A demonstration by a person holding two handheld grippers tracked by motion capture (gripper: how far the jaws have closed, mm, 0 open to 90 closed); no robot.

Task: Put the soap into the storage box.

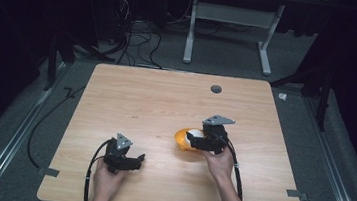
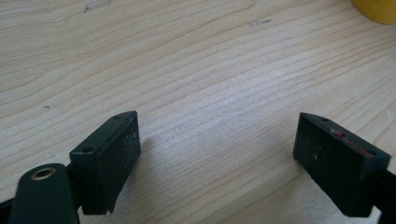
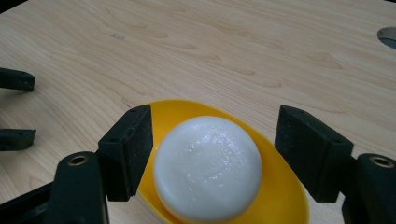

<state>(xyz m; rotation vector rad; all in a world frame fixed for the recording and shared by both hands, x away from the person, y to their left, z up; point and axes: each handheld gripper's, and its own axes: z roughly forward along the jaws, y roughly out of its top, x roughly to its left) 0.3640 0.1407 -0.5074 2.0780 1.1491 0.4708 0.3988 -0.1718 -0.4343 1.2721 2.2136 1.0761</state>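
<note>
Right hand-held gripper [image 3: 212, 154], jaws spread and released either side of the white bun [image 3: 208, 168] in the yellow bowl [image 3: 280, 205] at centre frame, should close gently and squarely; left hand-held gripper [image 2: 217, 158] rests released on the counter [image 2: 187, 56].

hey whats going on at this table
A person sits at a wooden table with a two-jaw gripper in each hand. The right gripper is over a yellow bowl that holds a white round bun-like lump; its jaws are open on either side of the lump, the left one close against it, but not clamped. The left gripper sits apart near the table's front edge, jaws open over bare wood, holding nothing.
</note>
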